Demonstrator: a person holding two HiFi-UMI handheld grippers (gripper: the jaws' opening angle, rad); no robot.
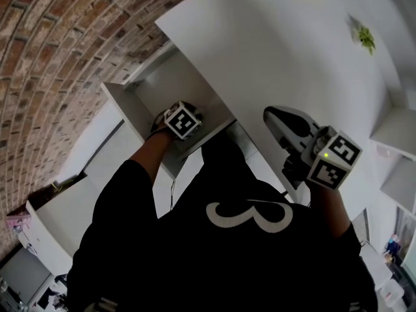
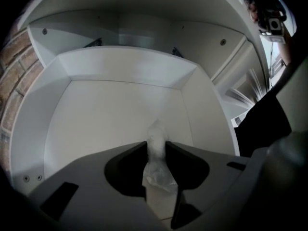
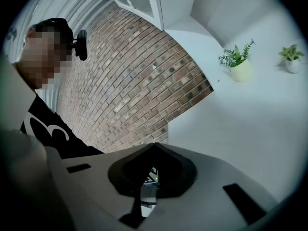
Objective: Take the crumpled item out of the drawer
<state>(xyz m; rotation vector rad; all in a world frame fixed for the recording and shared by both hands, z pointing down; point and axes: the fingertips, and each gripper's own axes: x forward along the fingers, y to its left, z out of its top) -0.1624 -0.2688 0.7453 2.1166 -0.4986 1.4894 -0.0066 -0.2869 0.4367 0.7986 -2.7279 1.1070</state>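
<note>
At the far left a red-brown brick wall (image 1: pixel 58 51) runs beside the open, box-shaped white drawer (image 1: pixel 162 83), and we have the left gripper (image 1: pixel 182 122) reaching steeply down into it. In the left gripper view the drawer (image 2: pixel 96 109) shows a bare pale floor with low walls on all sides. The only thing in it is the crumpled white item (image 2: pixel 156 134), a thin wad that looks like tissue or film. The wad sits right between the jaws of the left gripper (image 2: pixel 156 148), and the jaws are drawn in against its two sides, so we read this as a grip on it. Its long axis runs along the jaws, from deep in the throat out past the tips toward the drawer floor. We cannot tell whether its far end touches the floor. So nothing remains to reach for. In our judgement the coming move is to draw the left gripper back along its own line, up and out over the drawer's front edge, keeping the pinch firm, since so light a wad could slip. Further right, the right gripper (image 1: pixel 276 117) hangs over the smooth white worktop (image 1: pixel 273 38), well away from the drawer. Its jaws (image 3: pixel 153 146) meet at the tips with nothing between them.
</note>
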